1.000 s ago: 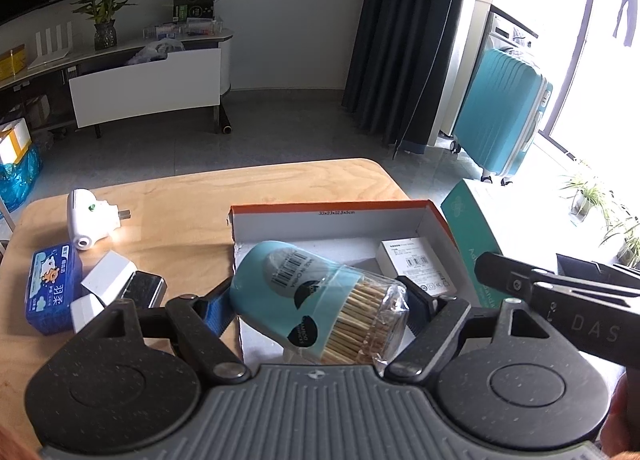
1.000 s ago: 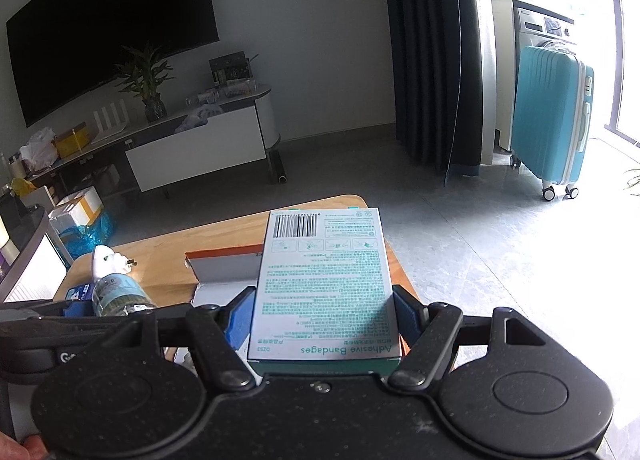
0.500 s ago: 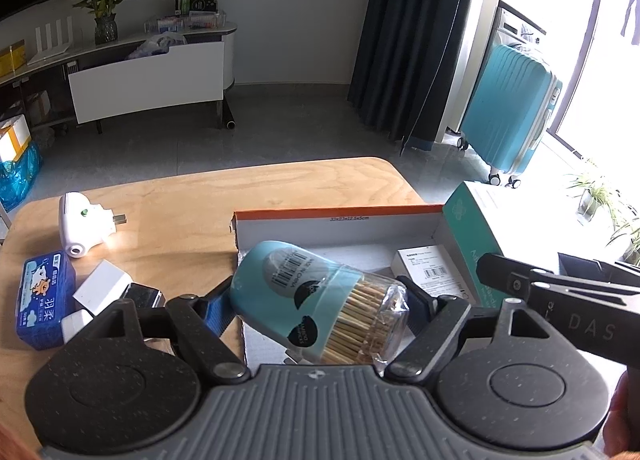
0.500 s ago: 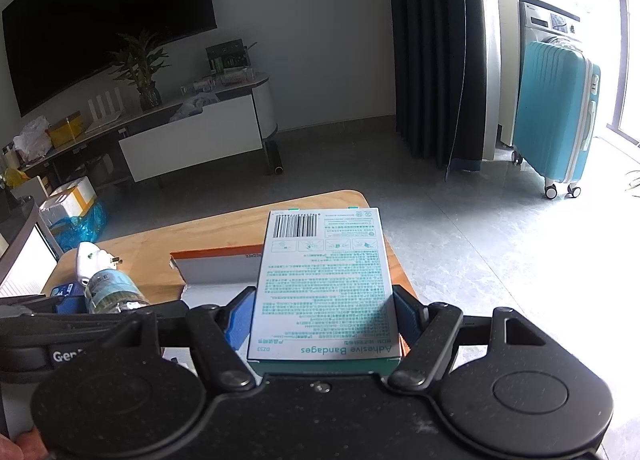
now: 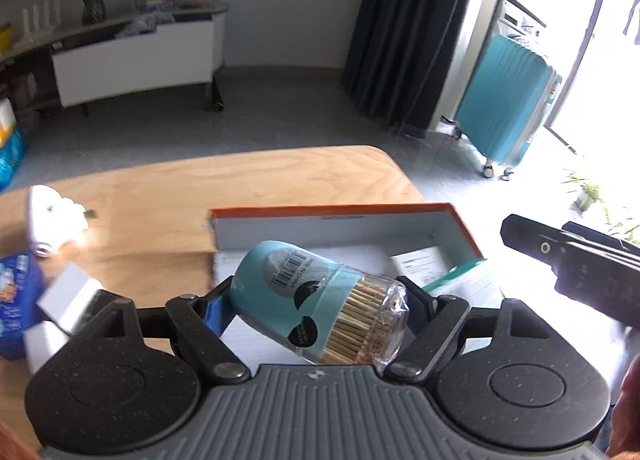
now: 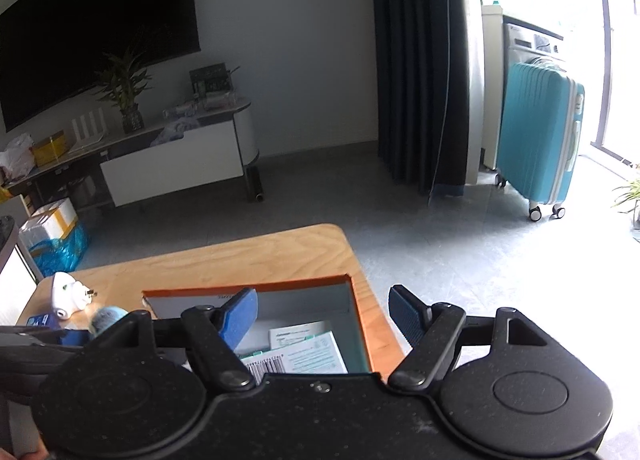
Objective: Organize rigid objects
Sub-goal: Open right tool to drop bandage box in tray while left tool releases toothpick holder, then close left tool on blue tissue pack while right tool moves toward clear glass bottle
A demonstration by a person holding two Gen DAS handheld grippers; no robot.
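My left gripper [image 5: 318,296] is shut on a teal toothpick jar [image 5: 320,300], which hangs tilted over the near left part of the orange-rimmed cardboard box [image 5: 332,211]. The jaws of my right gripper [image 6: 322,302] are opening, with nothing between them. Below it, the white and green adhesive bandage box [image 6: 308,356] lies inside the cardboard box [image 6: 248,290], partly over another small white box [image 5: 420,260]. In the left wrist view the bandage box [image 5: 468,280] leans at the right end, under the right gripper [image 5: 528,236].
On the wooden table [image 5: 260,179] to the left lie a white plug-in device [image 5: 48,215], a blue tissue pack [image 5: 16,296] and small white boxes [image 5: 68,296]. The table's far and right edges are close to the cardboard box. A teal suitcase [image 5: 508,119] stands on the floor beyond.
The right gripper has let go of the bandage box, which dropped into the cardboard box. Both grippers moved a little forward over the box; the left still holds the jar.
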